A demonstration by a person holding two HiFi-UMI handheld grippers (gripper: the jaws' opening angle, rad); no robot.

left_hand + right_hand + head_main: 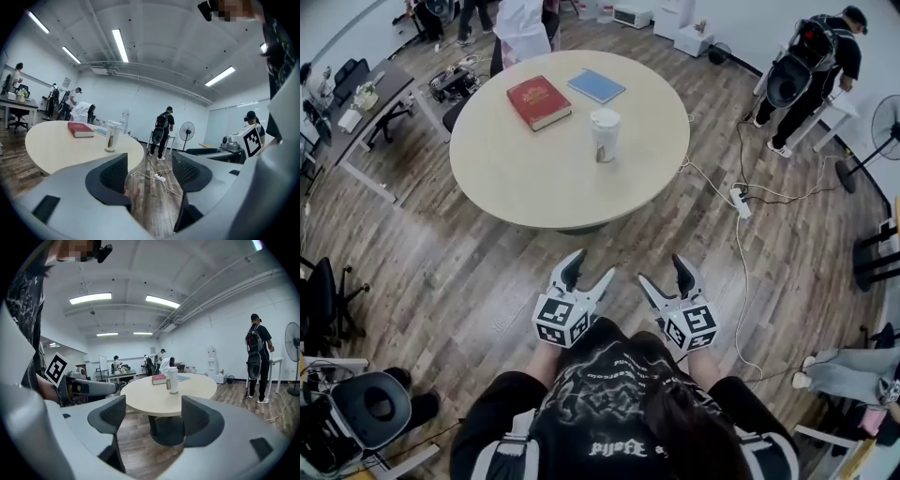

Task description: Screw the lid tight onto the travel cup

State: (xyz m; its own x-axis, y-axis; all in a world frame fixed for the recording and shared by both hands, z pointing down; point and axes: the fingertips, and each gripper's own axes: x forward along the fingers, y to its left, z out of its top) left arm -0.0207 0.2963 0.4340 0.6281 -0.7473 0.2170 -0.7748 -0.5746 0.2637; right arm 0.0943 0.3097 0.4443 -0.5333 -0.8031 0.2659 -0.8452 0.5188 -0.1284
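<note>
The travel cup (605, 134) stands upright on the round beige table (534, 178), a clear tumbler with a white lid on top; it also shows far off as the cup (111, 136) and the cup (173, 379). Both grippers are held close to the person's body, well short of the table. My left gripper (586, 275) is open with nothing between its jaws, and the floor shows through its gap in the left gripper view (149, 174). My right gripper (666, 278) is open and empty too, seen from behind its jaws (153, 420).
A red book (538, 101) and a blue notebook (596, 85) lie on the table's far side. A white power strip (739, 202) with cables lies on the wood floor at right. Office chairs (328, 300) stand left; people stand at the back and right.
</note>
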